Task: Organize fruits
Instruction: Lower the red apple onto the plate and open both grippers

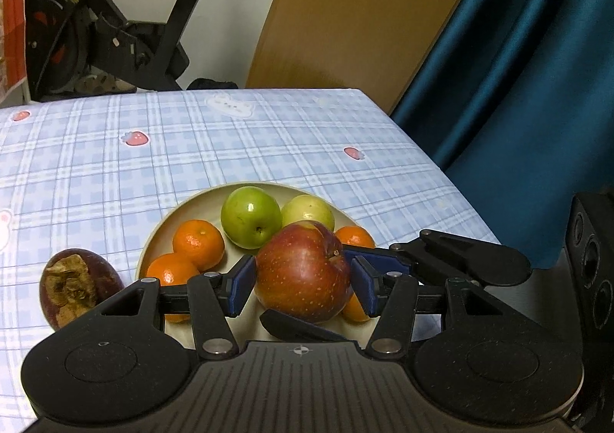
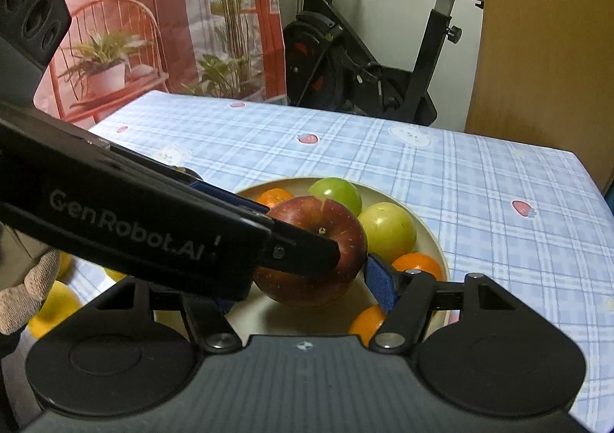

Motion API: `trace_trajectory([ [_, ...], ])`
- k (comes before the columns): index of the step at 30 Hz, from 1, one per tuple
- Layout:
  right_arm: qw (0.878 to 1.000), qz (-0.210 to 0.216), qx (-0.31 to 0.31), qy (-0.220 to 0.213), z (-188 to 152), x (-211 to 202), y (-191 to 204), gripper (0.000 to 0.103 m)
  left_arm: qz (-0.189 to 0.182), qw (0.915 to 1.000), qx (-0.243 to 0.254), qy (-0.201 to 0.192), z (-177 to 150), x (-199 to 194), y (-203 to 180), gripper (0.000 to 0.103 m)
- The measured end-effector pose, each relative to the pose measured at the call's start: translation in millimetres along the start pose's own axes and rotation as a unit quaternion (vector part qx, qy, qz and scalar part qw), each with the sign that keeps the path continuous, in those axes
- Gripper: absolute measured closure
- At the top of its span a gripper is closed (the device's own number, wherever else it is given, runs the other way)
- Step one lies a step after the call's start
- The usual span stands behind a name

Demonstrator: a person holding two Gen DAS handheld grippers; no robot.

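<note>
Both grippers are clenching one big red apple (image 1: pixel 303 272) over the round cream plate (image 1: pixel 199 208): the left gripper (image 1: pixel 303 281) from the sides, the right gripper (image 2: pixel 307 279) crossing it. Behind it on the plate are sitting two green apples (image 1: pixel 251 216) and small orange mandarins (image 1: pixel 197 243). A dark, shrivelled fruit (image 1: pixel 75 287) is lying beside the plate on the blue checked tablecloth (image 1: pixel 268 141).

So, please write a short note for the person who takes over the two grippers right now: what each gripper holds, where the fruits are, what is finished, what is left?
Left gripper: shut on the red apple, above the plate.
Right gripper: around the same apple; whether its pads press is unclear.
On the plate: green apple, yellow-green apple, several oranges.
Left: set the red apple down; a shrivelled dark fruit lies on the tablecloth beside the plate.
</note>
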State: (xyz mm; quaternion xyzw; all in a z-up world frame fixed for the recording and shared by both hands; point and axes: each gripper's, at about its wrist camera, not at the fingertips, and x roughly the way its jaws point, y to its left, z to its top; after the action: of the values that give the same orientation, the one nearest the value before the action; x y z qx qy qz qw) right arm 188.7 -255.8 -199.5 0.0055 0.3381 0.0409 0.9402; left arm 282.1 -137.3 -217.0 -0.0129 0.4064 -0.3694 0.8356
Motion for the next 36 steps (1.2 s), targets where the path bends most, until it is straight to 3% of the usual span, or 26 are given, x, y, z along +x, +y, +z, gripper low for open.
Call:
trace_trajectory([
  [21,1.0,-0.005,-0.028,0.007,1.4,16.2,3.2,0.034,0.027,0.9996,0.009,-0.008,1.8,11.0,2.1,0.046],
  [36,1.0,-0.007,-0.014,-0.016,-3.9,-8.6,1.8,0.035,0.049,0.9979,-0.012,-0.041,6.5,-24.9,14.7,0.045],
])
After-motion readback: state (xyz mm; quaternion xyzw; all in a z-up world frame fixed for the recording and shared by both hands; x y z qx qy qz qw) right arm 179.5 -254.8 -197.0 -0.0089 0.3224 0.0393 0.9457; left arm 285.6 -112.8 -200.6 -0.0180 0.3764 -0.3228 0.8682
